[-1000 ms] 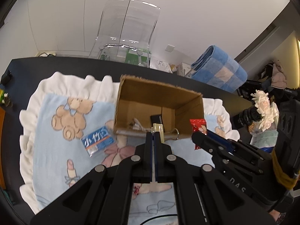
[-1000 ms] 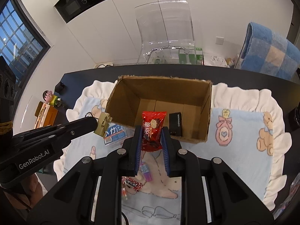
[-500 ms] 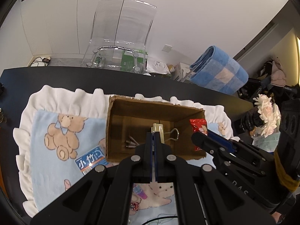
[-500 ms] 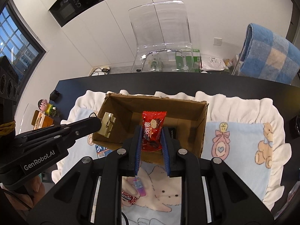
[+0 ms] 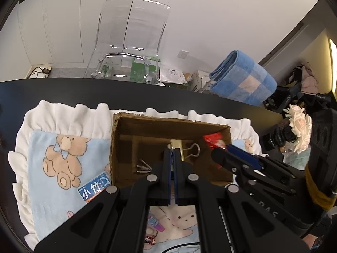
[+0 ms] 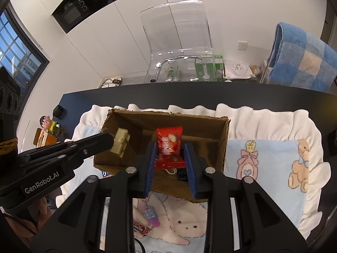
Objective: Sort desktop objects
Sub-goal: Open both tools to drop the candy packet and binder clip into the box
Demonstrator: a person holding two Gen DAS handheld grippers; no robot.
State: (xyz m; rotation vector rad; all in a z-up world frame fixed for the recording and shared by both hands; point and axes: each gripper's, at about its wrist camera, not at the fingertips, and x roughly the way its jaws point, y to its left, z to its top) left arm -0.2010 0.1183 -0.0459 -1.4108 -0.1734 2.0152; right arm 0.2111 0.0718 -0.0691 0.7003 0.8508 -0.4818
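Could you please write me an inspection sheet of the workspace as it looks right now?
Surface: black table under a bear-print blanket.
Job's things: open cardboard box on the blanket, holding small metal bits and a black item; blue packet, pink tube and red sachet lie outside it.
Clutter: figurine, white flowers.
Grippers: left tool shut on a binder clip above the box; right tool shut on a red snack packet above the box.
Cables: charger and lead on the floor.
Surroundings: clear chair, blue checked blanket, window.
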